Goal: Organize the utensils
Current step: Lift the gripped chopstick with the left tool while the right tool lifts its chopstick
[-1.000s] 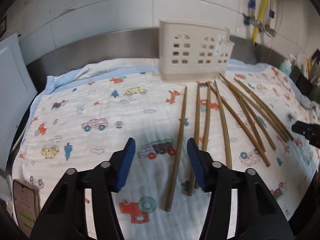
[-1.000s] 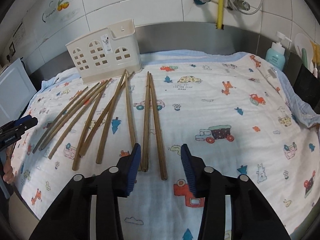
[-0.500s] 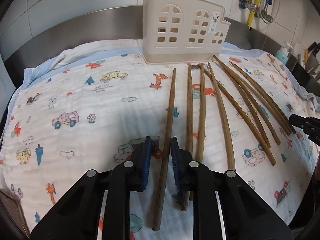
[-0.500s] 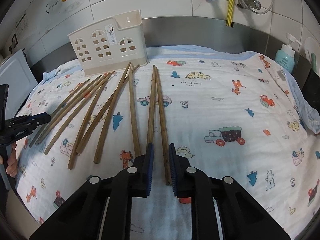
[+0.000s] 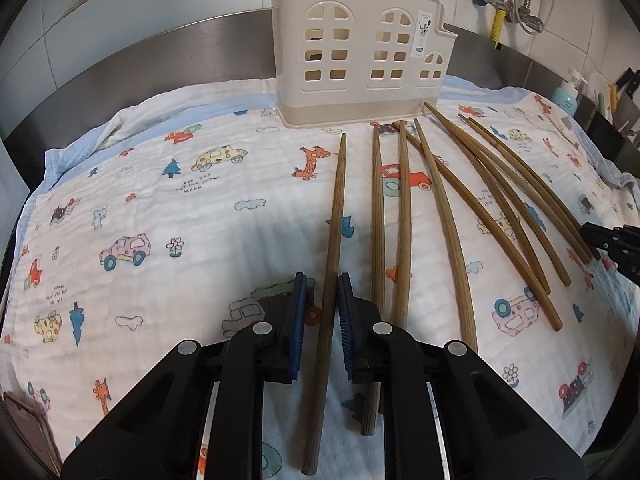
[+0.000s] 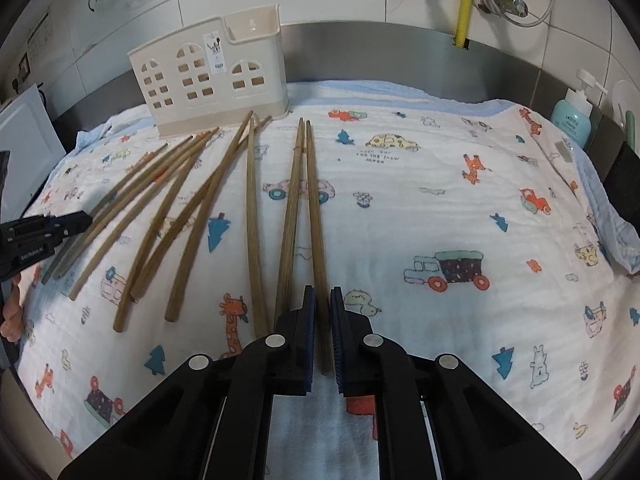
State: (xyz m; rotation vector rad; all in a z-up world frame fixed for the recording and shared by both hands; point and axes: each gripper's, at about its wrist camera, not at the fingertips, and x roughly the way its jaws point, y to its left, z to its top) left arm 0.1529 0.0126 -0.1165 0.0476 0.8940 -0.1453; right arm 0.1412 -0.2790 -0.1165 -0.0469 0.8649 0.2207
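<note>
Several long wooden chopsticks lie fanned on a cartoon-print cloth in front of a cream plastic utensil holder, which also shows in the right wrist view. My left gripper is closed around the leftmost chopstick, its blue pads at the stick's sides near its front end. My right gripper is closed around the rightmost chopstick, which lies beside a second one. Both sticks still rest on the cloth.
The cloth covers a steel counter with a tiled wall behind. A soap bottle stands at the right edge. Taps and a yellow hose hang on the wall. A white board leans at the left.
Both grippers moved forward and down over the chopsticks. Their jaws went from wide open to closed around one chopstick each.
</note>
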